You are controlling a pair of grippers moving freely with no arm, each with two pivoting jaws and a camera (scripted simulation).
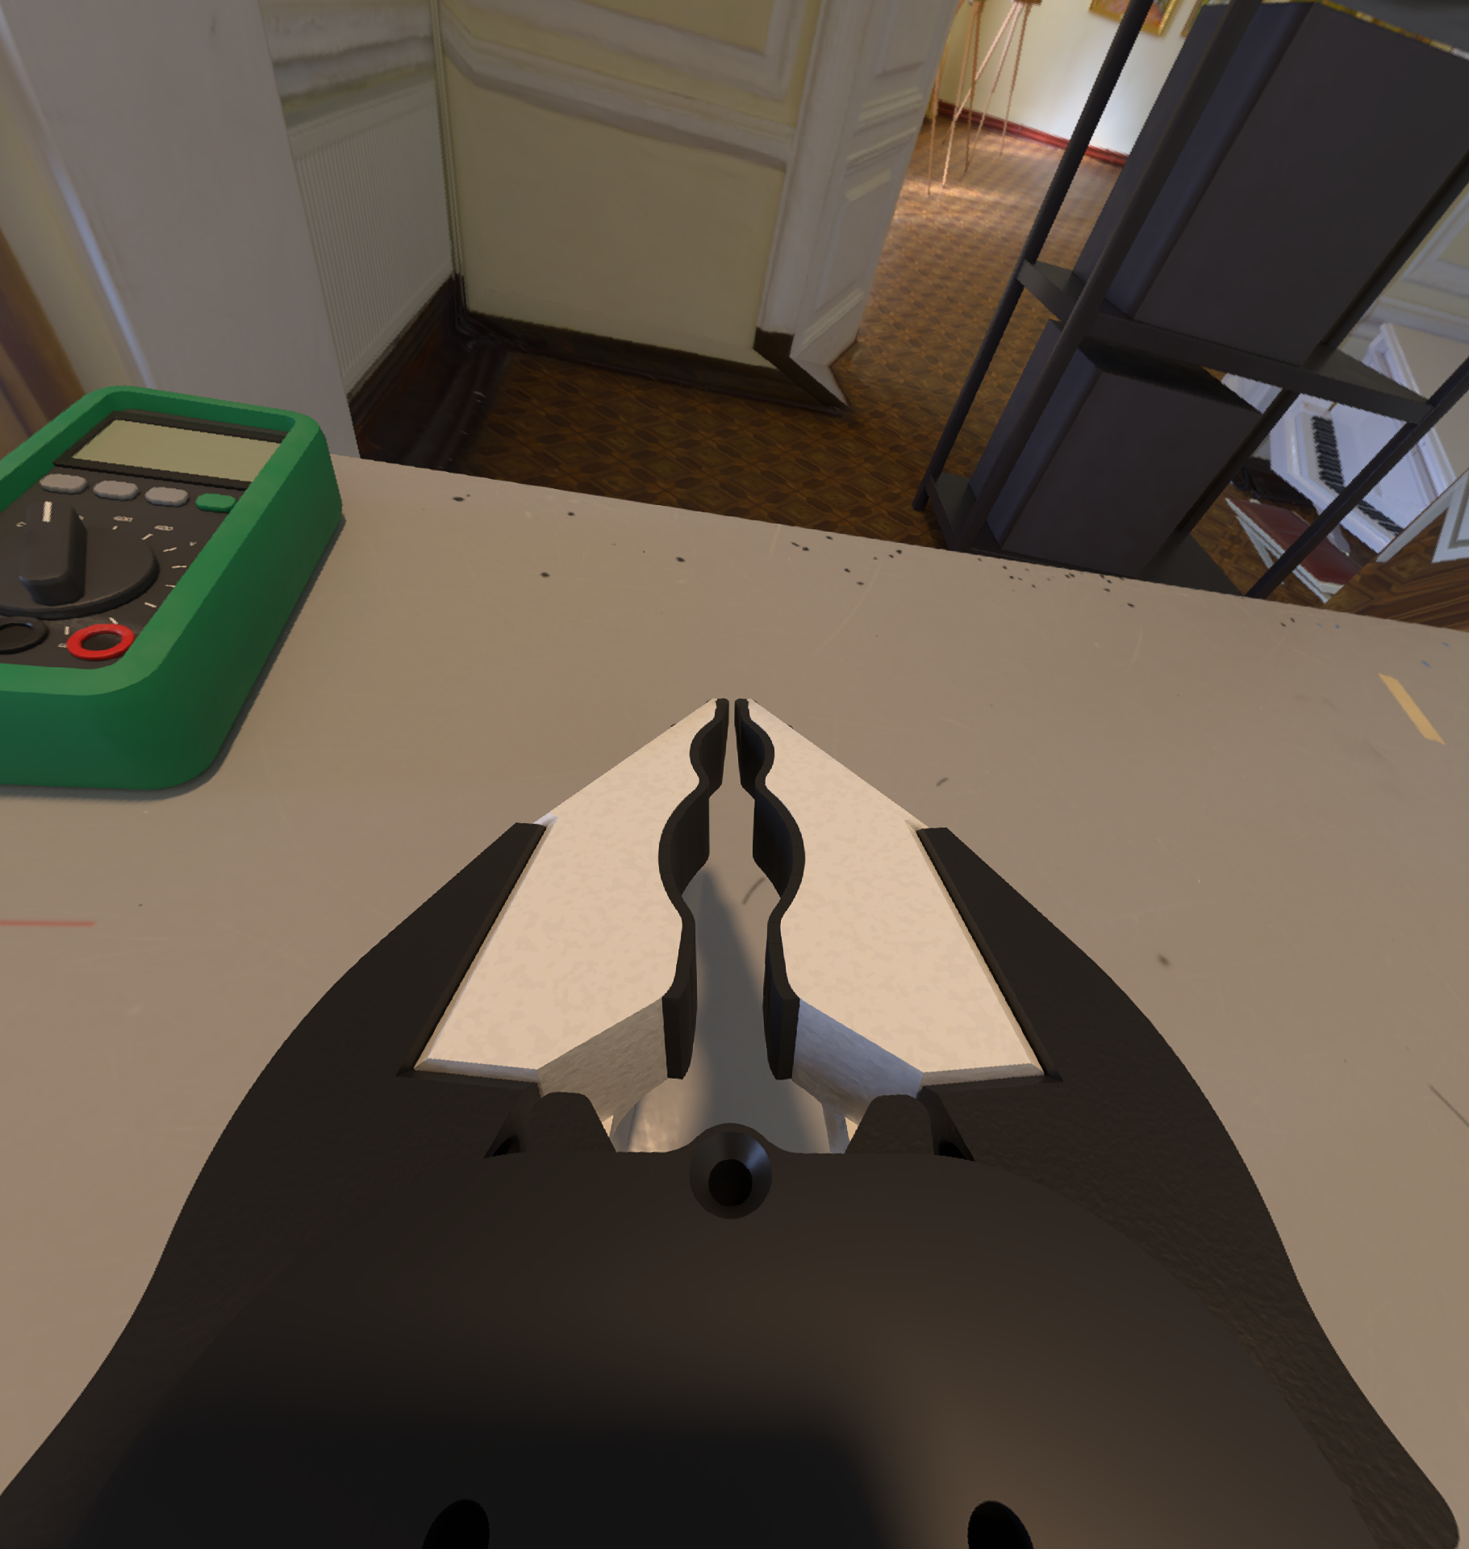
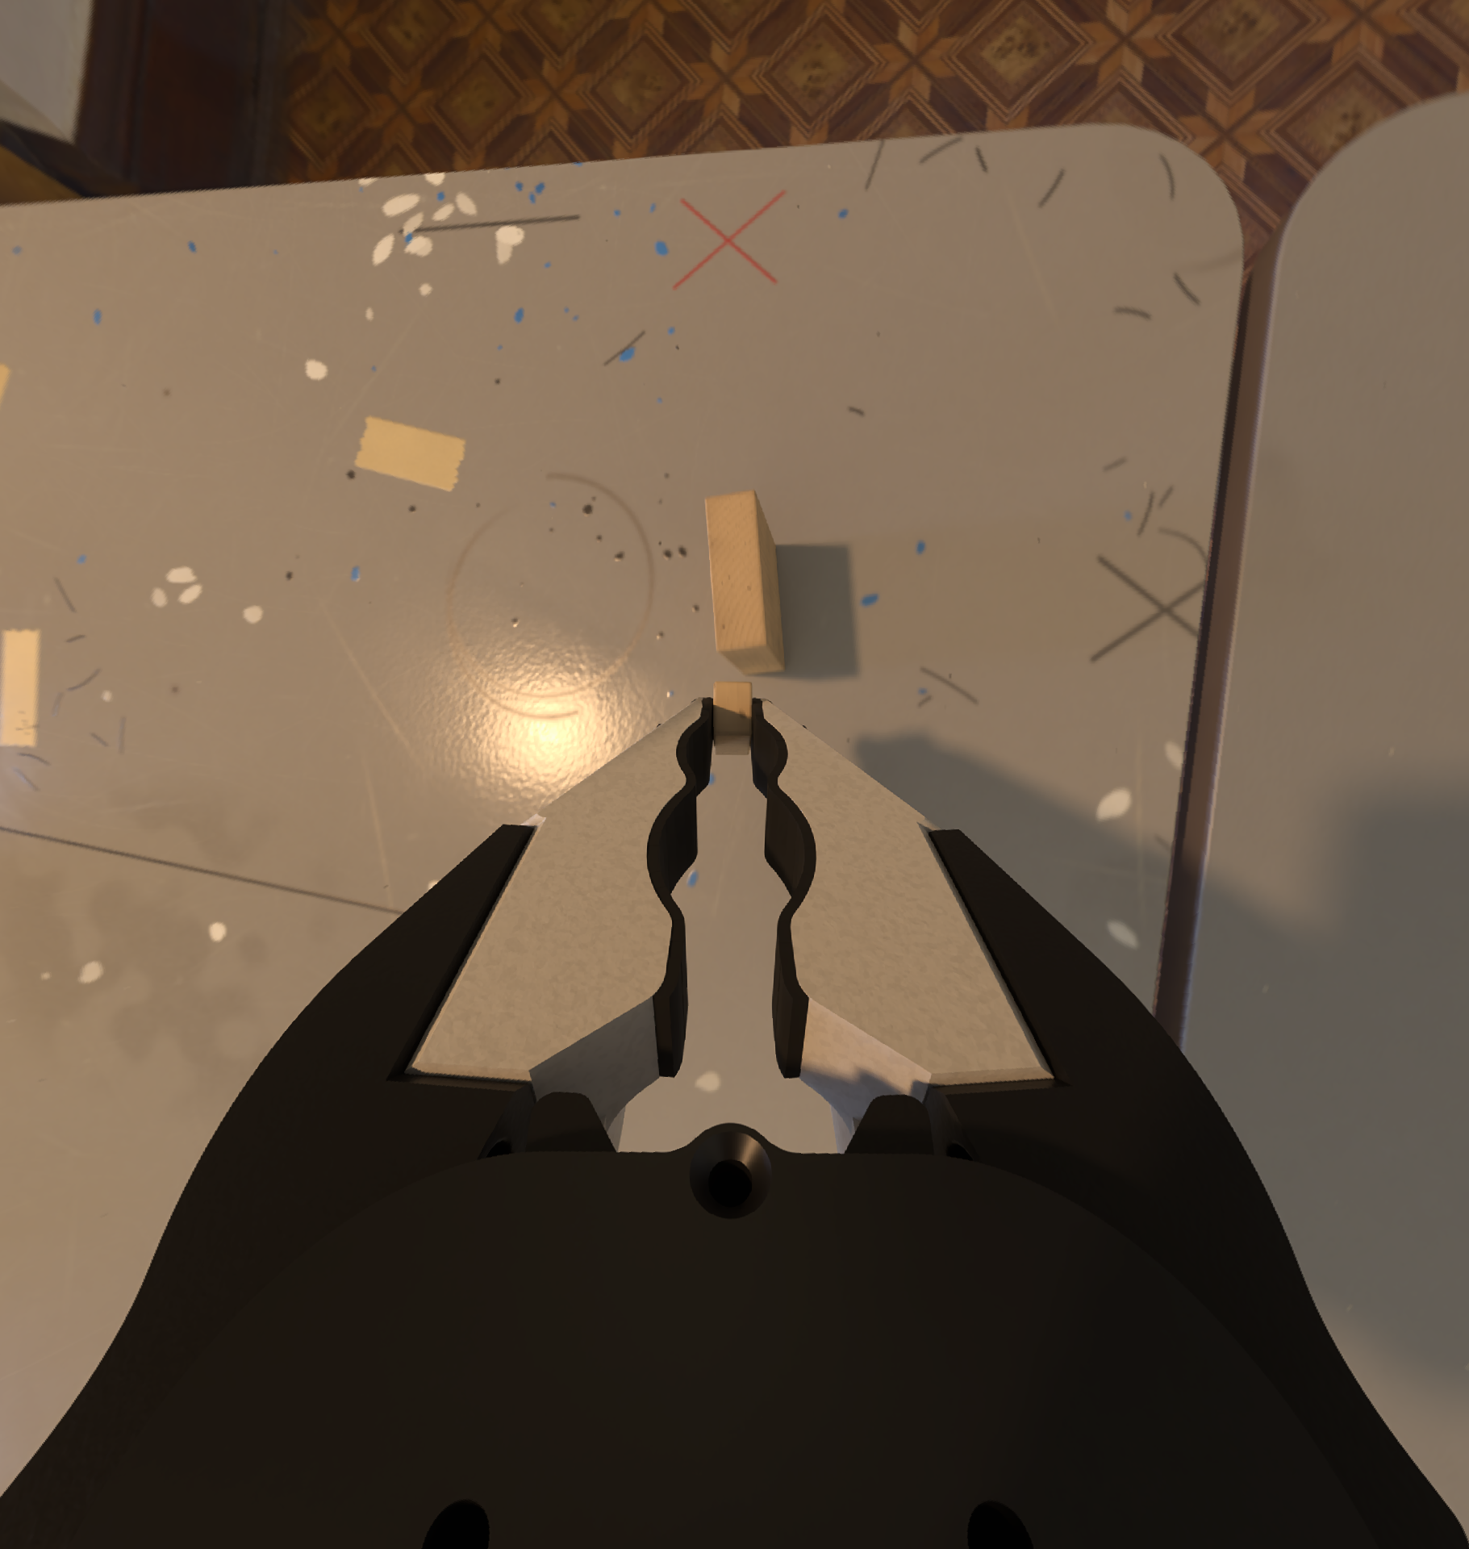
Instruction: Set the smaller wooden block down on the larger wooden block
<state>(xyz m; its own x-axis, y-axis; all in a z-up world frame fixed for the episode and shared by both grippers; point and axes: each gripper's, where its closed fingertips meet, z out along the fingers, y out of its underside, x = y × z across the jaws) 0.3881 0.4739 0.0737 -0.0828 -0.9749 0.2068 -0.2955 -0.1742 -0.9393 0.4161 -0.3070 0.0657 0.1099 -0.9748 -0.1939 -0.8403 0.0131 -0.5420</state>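
In the right wrist view my right gripper [image 2: 732, 712] is shut on the smaller wooden block [image 2: 732, 719], a pale little piece pinched between the fingertips and held above the table. The larger wooden block [image 2: 743, 580], pale and oblong, lies on the grey table [image 2: 1007, 436] just beyond the fingertips, casting a shadow to its right. In the left wrist view my left gripper [image 1: 731, 712] is shut and empty, low over the table; neither block shows there.
A green multimeter [image 1: 127, 587] sits on the table [image 1: 882, 670] at the left of the left wrist view. A dark shelf unit [image 1: 1200, 318] stands beyond the far edge. Flat tape strips [image 2: 412, 453] and paint specks mark the tabletop. A second table [image 2: 1384, 587] adjoins on the right.
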